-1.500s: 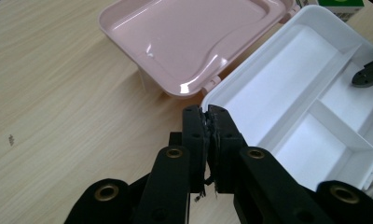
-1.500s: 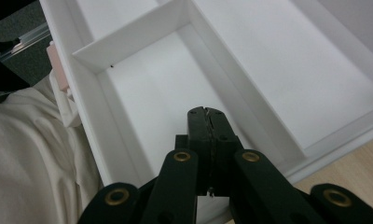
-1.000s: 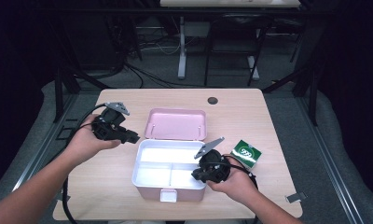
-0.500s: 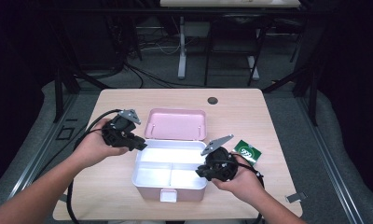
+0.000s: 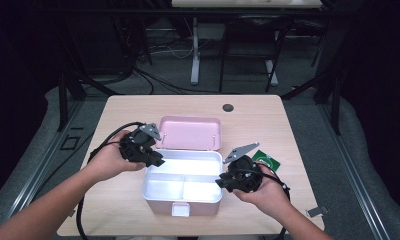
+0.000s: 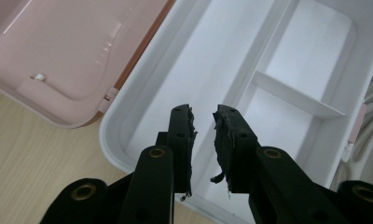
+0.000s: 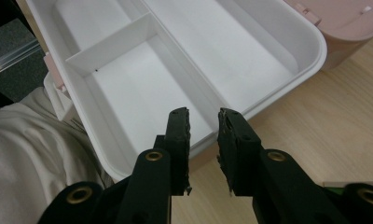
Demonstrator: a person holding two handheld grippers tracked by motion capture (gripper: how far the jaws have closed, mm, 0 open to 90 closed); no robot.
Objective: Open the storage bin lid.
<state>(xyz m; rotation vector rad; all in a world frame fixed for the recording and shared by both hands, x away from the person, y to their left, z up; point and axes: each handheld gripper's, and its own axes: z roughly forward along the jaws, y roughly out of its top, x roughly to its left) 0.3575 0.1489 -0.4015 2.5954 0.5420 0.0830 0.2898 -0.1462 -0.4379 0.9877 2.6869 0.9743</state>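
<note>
Between the two grippers, on the wooden table (image 5: 298, 130), an opened pink storage box is sitting with its white tray (image 5: 183, 182) facing up and its pink lid (image 5: 190, 132) lying flat behind it, joined at the hinge.

The left gripper (image 5: 155, 161) is hovering over the tray's left rim. Seen from the left gripper view, the left gripper (image 6: 204, 135) is holding its jaws slightly apart with nothing between them; their worn black pads (image 6: 188, 135) are touching nothing. Beyond those fingertips the tray's long compartment (image 6: 208, 70) is stretching away, and to the right of the tips a short divider (image 6: 292, 95) is splitting the two smaller compartments. The lid (image 6: 68, 51) is lying to the left of and beyond the tips, and bare table (image 6: 31, 163) is showing beside the left jaw.

The right gripper (image 5: 223, 182) is hanging at the tray's right edge, pointing inward. In the right gripper view, the right gripper (image 7: 204, 130) has just been parting its jaws, which are standing a little apart with nothing gripped. Just under and beyond its tips the tray's rim (image 7: 212, 130) is passing, with the small compartments (image 7: 142, 88) beyond and to the left, and the long one (image 7: 240, 42) farther ahead.

Behind the right gripper, to its right in the high view, a small green packet (image 5: 267, 161) is lying on the table, apart from the box.
</note>
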